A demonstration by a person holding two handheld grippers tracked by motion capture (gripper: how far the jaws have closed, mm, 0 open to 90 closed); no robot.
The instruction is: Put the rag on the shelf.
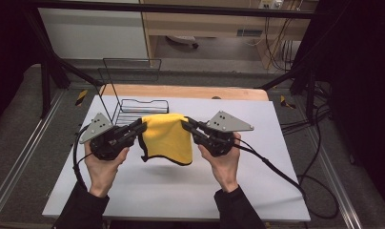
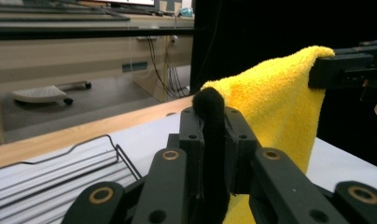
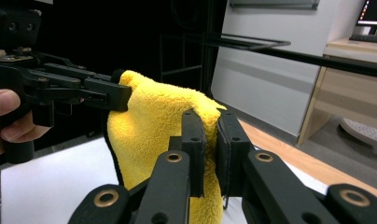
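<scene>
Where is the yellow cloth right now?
In the high view, the cloth hangs mid-table above the mat, held between the left gripper and right gripper, before the rack.

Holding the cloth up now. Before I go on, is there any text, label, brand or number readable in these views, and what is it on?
No readable text.
Yellow cloth: no tag or print visible.
Left gripper and right gripper: no markings to read.
Wire rack and table: plain.
Small plate on the far cabinet: too small and blurred to read.
Screen at the edge of the right gripper view: blurred, nothing legible.
</scene>
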